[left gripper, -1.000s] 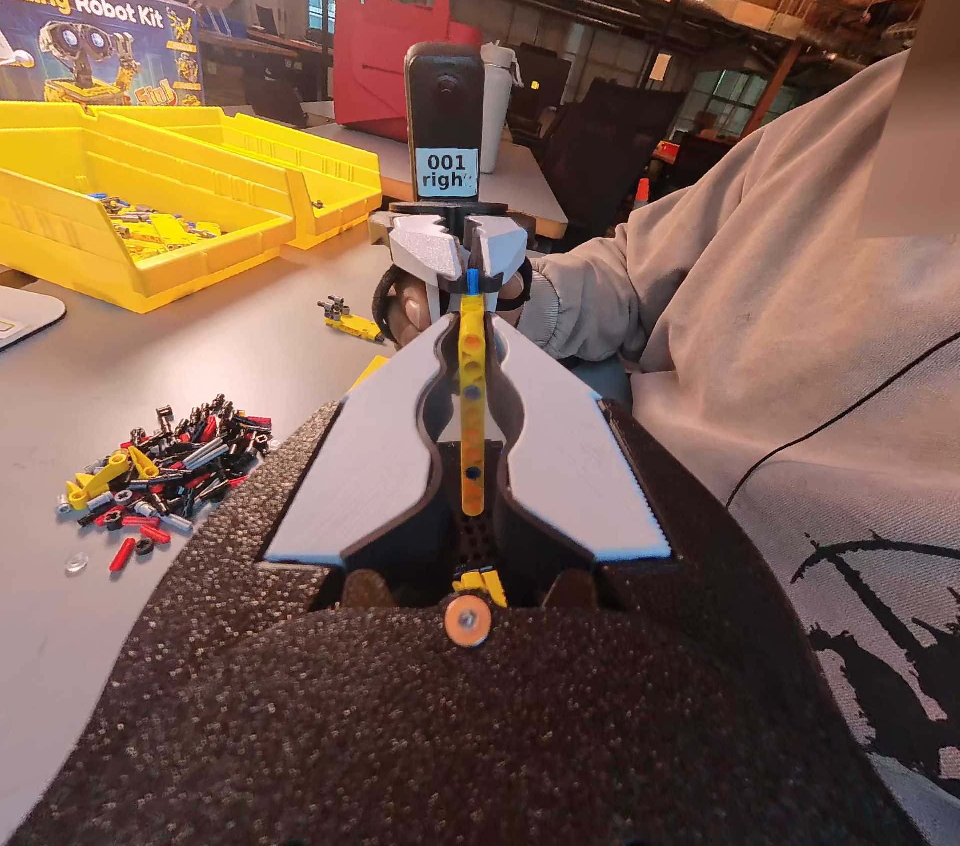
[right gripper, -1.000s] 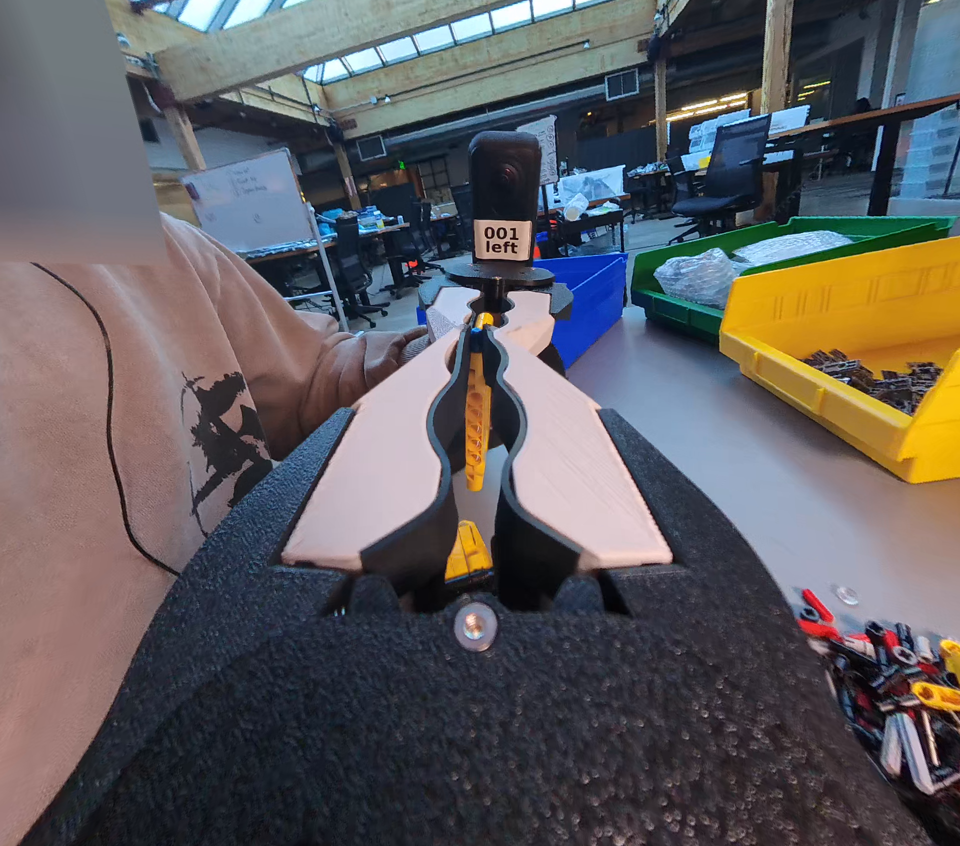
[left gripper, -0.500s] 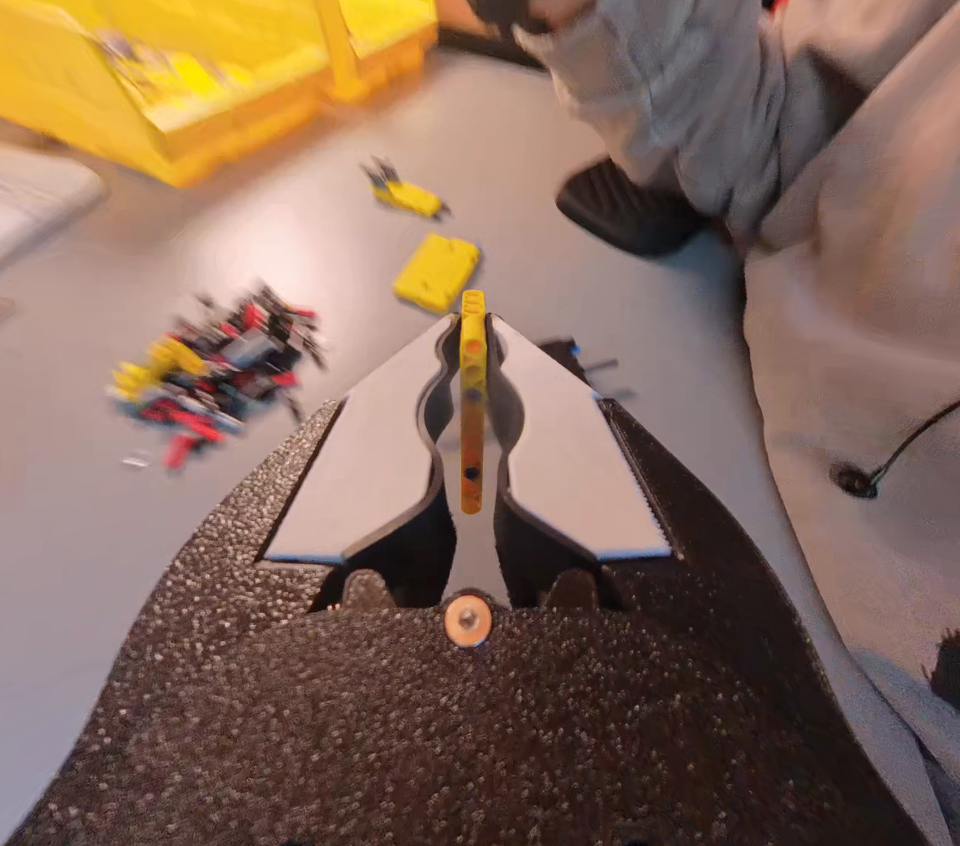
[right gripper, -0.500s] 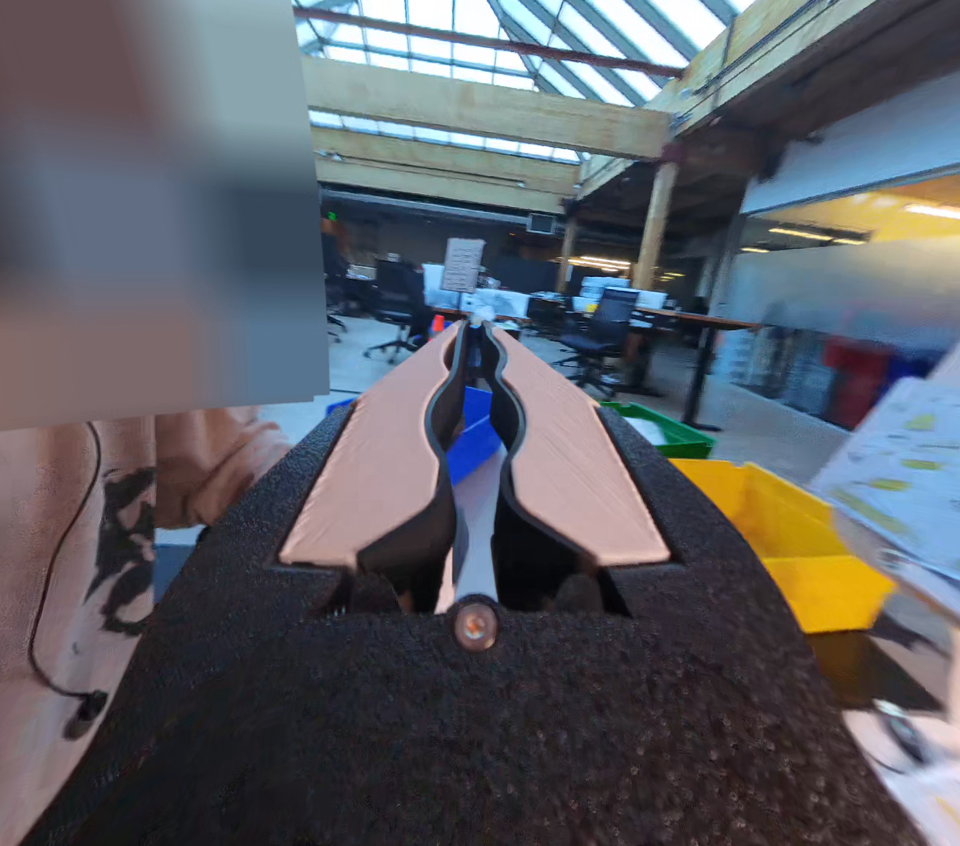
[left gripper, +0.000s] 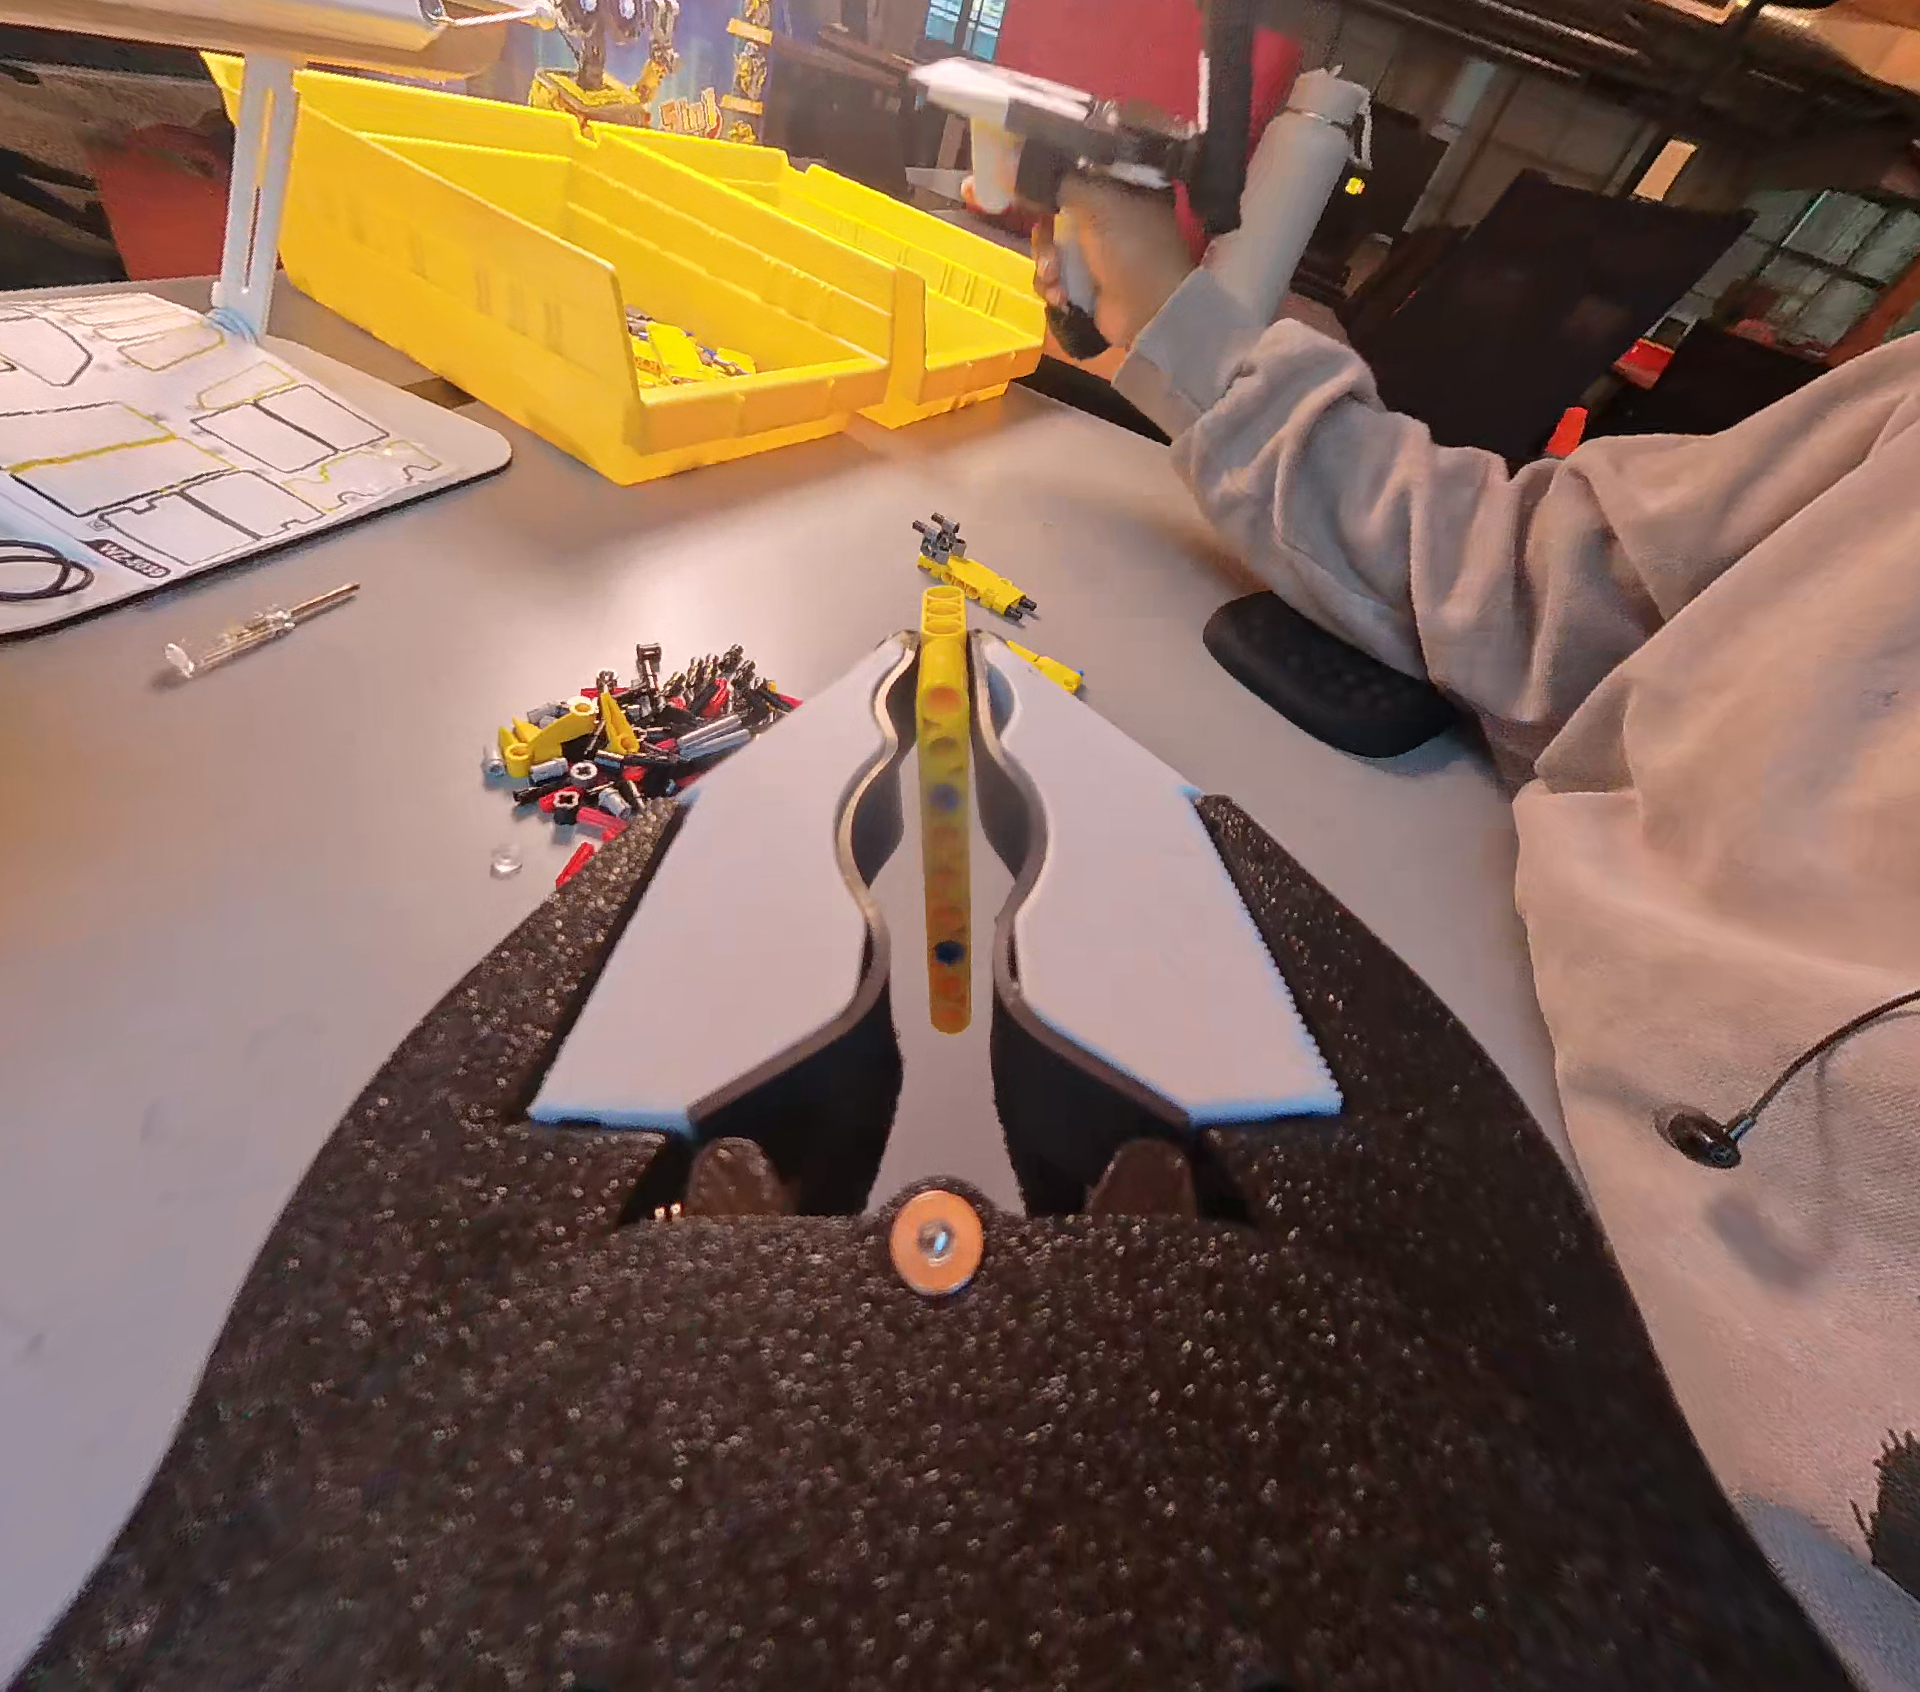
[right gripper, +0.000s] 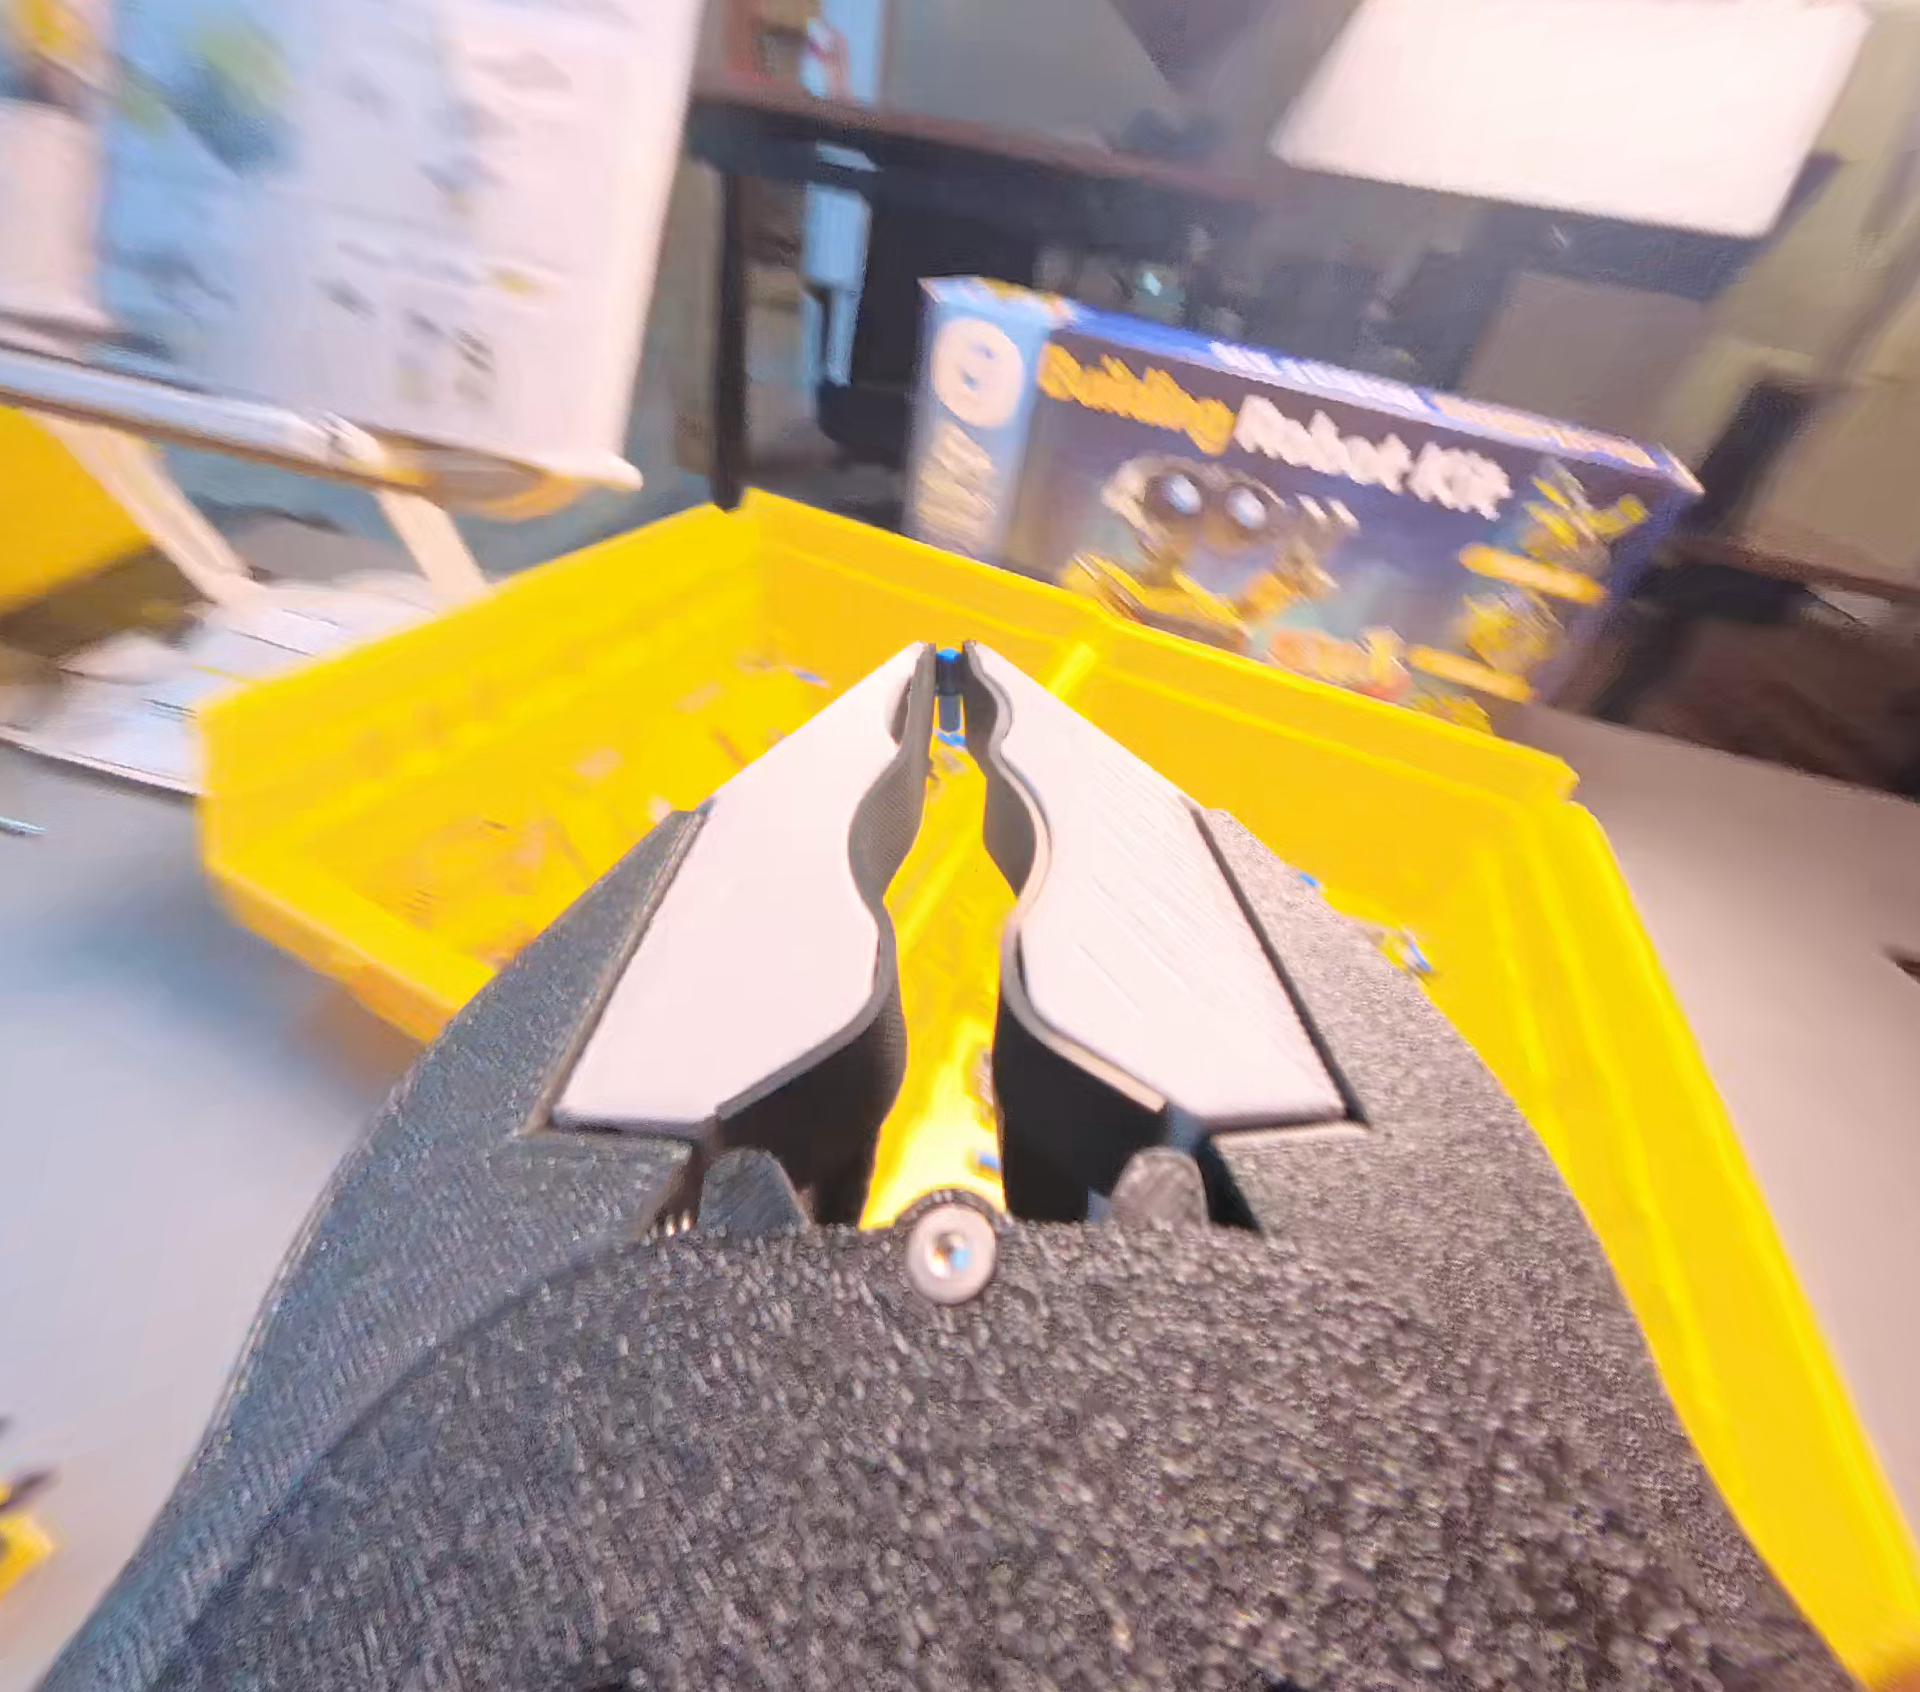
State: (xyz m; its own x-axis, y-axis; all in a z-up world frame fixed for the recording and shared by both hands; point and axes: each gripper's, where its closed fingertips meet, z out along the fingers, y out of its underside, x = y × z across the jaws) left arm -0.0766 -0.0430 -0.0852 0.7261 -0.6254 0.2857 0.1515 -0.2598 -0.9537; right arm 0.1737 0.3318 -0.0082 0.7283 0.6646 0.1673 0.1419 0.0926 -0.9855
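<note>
The flat grey worktop [left gripper: 727,499] carries, at far left, a row of long yellow plastic bins [left gripper: 582,271] with a blue cardboard kit box [left gripper: 644,32] standing behind them, and beside them a white printed mat [left gripper: 187,437] bearing the foot of a white document stand [left gripper: 249,198]. Nearer lie a clear-handled small screwdriver [left gripper: 260,629], a loose heap of small black, red and yellow plastic building pieces [left gripper: 634,733] and a small yellow assembly with a grey connector [left gripper: 966,567]. At right rests a black padded wrist rest [left gripper: 1320,676].

Left gripper [left gripper: 943,655] fingers clamped; right gripper [right gripper: 947,674] fingers nearly closed.
</note>
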